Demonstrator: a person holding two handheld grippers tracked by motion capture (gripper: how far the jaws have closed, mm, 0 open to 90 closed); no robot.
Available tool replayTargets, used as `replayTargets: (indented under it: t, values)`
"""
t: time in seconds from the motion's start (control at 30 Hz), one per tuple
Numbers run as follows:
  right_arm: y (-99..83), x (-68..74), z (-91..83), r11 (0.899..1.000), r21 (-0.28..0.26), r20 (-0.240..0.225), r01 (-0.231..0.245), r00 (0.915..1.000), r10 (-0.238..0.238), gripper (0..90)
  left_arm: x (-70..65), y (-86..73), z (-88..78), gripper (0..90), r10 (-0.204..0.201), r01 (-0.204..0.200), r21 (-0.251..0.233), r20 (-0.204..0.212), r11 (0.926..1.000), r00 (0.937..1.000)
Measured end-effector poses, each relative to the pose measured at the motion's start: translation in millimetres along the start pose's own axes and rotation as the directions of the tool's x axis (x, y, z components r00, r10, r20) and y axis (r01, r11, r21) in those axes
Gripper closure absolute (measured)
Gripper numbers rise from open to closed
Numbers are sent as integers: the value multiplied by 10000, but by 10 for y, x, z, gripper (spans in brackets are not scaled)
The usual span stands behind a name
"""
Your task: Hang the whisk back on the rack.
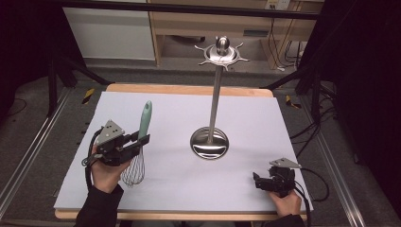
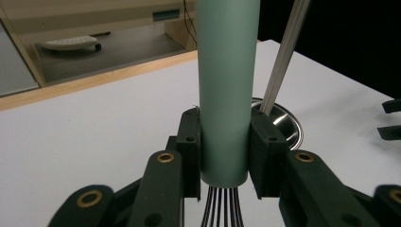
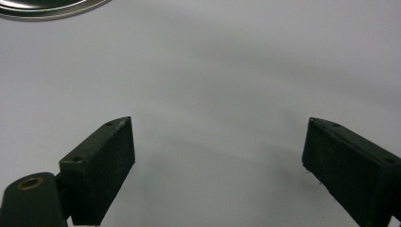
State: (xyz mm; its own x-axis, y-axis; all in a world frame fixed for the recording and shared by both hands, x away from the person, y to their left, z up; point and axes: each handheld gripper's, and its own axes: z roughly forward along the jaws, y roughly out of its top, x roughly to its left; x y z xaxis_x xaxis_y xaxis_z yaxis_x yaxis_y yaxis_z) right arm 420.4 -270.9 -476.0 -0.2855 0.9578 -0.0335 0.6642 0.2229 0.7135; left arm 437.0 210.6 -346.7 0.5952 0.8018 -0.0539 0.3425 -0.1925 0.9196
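Note:
A whisk with a pale green handle (image 1: 145, 118) and wire loops (image 1: 134, 169) is held at the table's left. My left gripper (image 1: 142, 140) is shut on the handle's lower end (image 2: 224, 109), just above the wires (image 2: 222, 208). A steel utensil stand (image 1: 214, 94) rises from a round base (image 1: 209, 143) at the table's middle, with a hooked crown (image 1: 222, 52) on top. My right gripper (image 1: 257, 180) rests low at the front right, open, with bare white surface between its fingers (image 3: 101, 161).
The white sheet (image 1: 179, 113) covers a wooden table (image 1: 189, 89). The stand's base rim (image 3: 47, 7) lies beyond the right gripper. The stand's pole (image 2: 283, 56) and base (image 2: 283, 123) stand behind the whisk. Shelving (image 1: 227, 23) and cables (image 1: 312, 132) lie beyond the table.

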Motion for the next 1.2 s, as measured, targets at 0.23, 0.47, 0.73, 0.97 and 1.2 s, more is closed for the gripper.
replayTargets:
  t: [0.23, 0.47, 0.73, 0.97, 1.2]
  values:
    - [1, 0, 2, 10000, -29, 26, 0, 10000, 0, 106, -26, 73, -8, 684, -6, 11, -484, 105, 9988, 9999]
    - [5, 2, 7, 10000, -27, 55, 0, 10000, 0, 106, -40, 135, -38, 684, 28, -7, -784, 267, 9969, 9996]
    - [9, 0, 1, 10000, -77, 25, -38, 10000, 38, 107, -86, 247, 34, 684, 17, 50, -1142, 585, 9934, 9983]
    - [13, 4, -3, 9999, -121, -2, -38, 10000, 38, 107, -155, 372, 115, 684, 122, -28, -1255, 743, 9921, 9972]
    - [14, 14, 1, 9999, -106, 7, -66, 10000, 66, 106, -200, 499, 153, 684, 193, -76, -1354, 852, 9908, 9962]
